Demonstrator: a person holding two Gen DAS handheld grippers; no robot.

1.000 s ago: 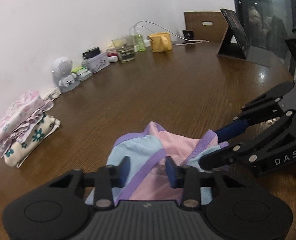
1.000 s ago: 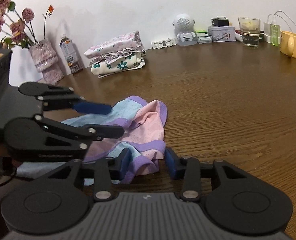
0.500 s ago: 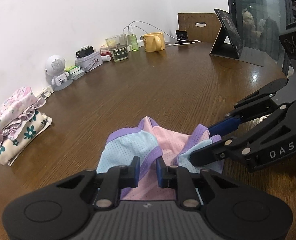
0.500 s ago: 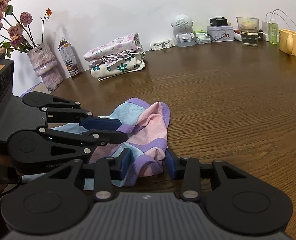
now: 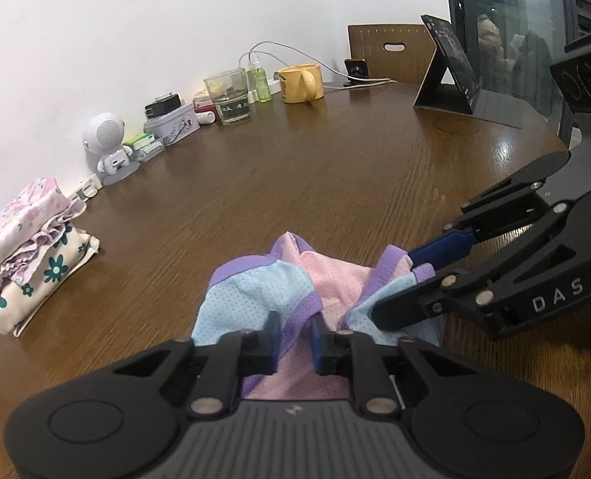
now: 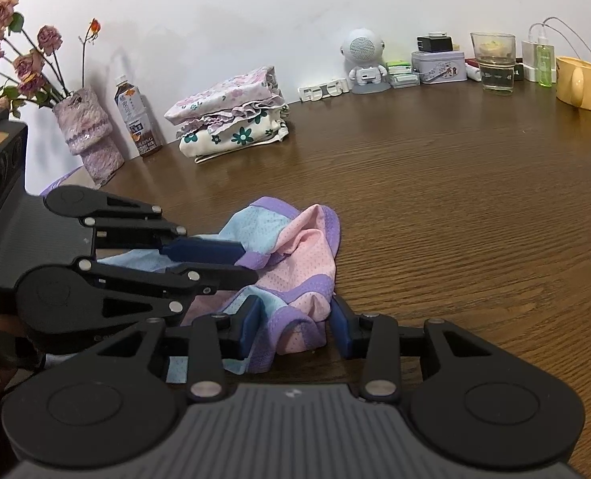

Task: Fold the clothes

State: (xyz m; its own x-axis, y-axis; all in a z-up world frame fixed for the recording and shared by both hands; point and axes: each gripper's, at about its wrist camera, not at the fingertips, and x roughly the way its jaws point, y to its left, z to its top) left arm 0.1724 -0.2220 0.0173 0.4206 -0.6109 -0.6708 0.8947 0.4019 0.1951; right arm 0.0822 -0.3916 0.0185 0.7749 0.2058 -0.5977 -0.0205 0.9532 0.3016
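While clamping the garment [image 5: 255, 299], left gripper [image 5: 294, 337]; right gripper [image 6: 295, 321], marked "DAS", apart.

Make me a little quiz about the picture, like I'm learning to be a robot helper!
1. True or false: the right gripper's jaws stand open.
2. What is the left gripper pinching? A) a bottle B) the pastel garment C) a cable
3. Fill in: the mug on the table is ___.

Key: 1 true; 2 B; 3 yellow.
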